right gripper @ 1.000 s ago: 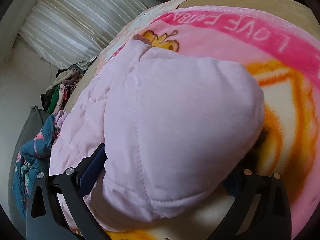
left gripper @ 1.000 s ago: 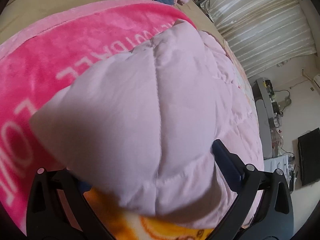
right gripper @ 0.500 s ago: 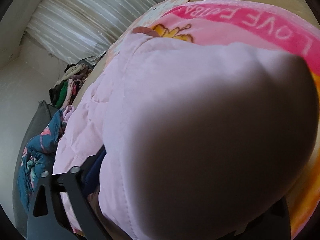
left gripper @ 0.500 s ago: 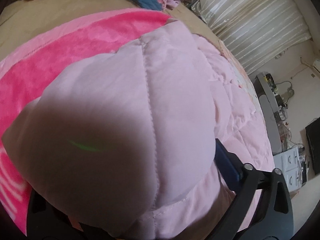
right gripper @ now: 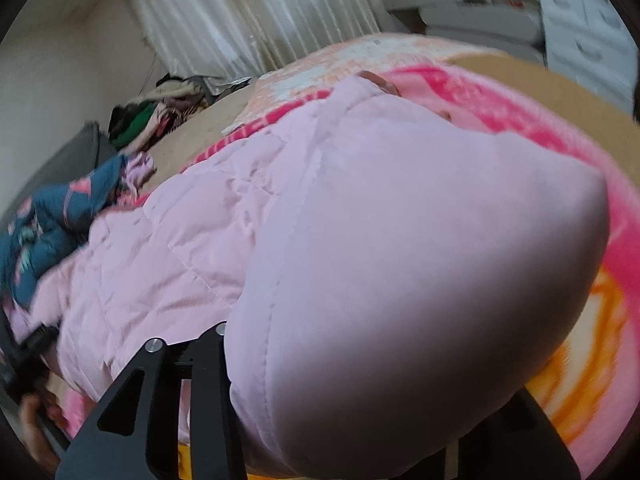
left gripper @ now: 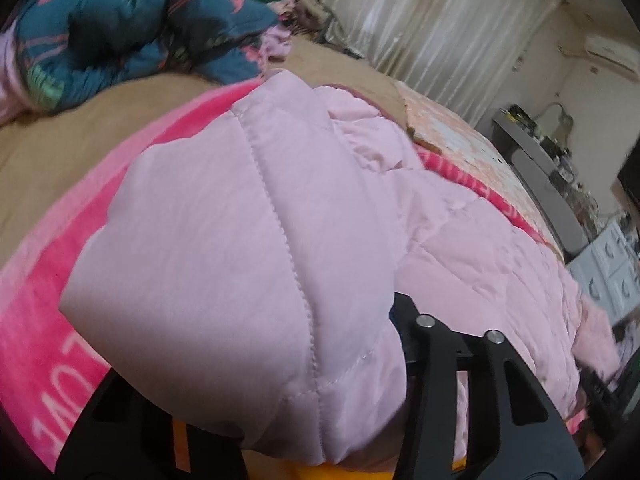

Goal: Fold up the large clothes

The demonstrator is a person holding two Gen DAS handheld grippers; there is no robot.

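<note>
Left hand-held gripper (left gripper: 276, 412): jaws closing, with a puffy corner of the pink quilted jacket (left gripper: 240, 264) bulging between the black fingers (left gripper: 460, 392); the pads are buried under fabric, so contact cannot be seen directly.
Right hand-held gripper (right gripper: 360, 432): jaws closing too, a rounded bulge of the jacket (right gripper: 420, 280) filling the gap; its right finger is almost wholly hidden behind the cloth, only the left finger (right gripper: 168, 408) shows clearly.
Jacket position: spread on the bed, its near corners raised at the two grippers, the rest trailing away over the pink blanket (left gripper: 60, 340).
Hidden or unclear: fingertips of both grippers; white lettering on the blanket is cut off at the left view's edge; the right view is motion-blurred, and a dark shape at its lower left edge is unreadable.
Left view only: stitched seam running down the jacket panel, teal patterned garment (left gripper: 120, 28) in a heap at the top, a grey desk (left gripper: 540, 168) and white drawers (left gripper: 612, 264) at right.
Right view only: orange print on the blanket (right gripper: 580, 380), a pile of dark and green clothes (right gripper: 160, 120) near the curtain (right gripper: 248, 20).
Materials: jacket matte, padded, diamond-quilted farther back; blanket plush, hot pink with a paler border; tan sheet (left gripper: 60, 140) beneath; curtain pale, pleated, glossy.
</note>
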